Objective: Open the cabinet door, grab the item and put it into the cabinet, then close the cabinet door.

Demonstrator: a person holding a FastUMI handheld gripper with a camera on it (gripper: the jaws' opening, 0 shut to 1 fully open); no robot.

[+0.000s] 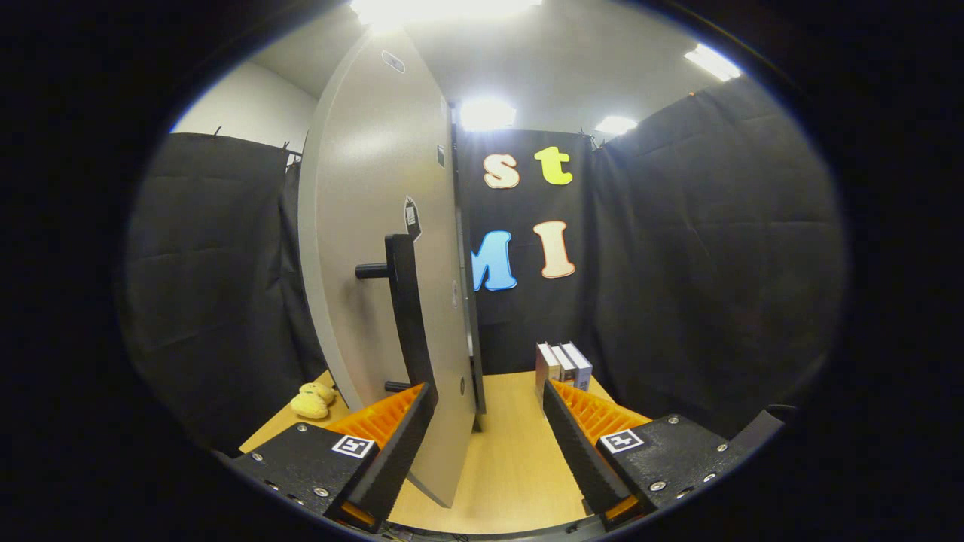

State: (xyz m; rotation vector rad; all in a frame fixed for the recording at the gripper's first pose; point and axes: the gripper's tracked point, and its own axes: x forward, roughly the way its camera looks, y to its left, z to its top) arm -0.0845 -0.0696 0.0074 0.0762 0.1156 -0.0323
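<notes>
The grey cabinet door [376,226] stands swung out, nearly edge-on to me, and its lower edge reaches in between my fingers, close to the left one. A black bar handle [403,301] runs down its left face, ending just above my left fingertip [418,399]. My gripper [488,388] is open wide, and neither finger presses on the door or the handle. A small yellow soft item [312,400] lies on the wooden table [512,452], left of the door and beyond my left finger. The cabinet's inside is hidden behind the door.
Three slim boxes or books [563,365] stand upright on the table just beyond my right fingertip. Black cloth walls close in behind and on both sides. Bare tabletop lies between the door's edge and my right finger.
</notes>
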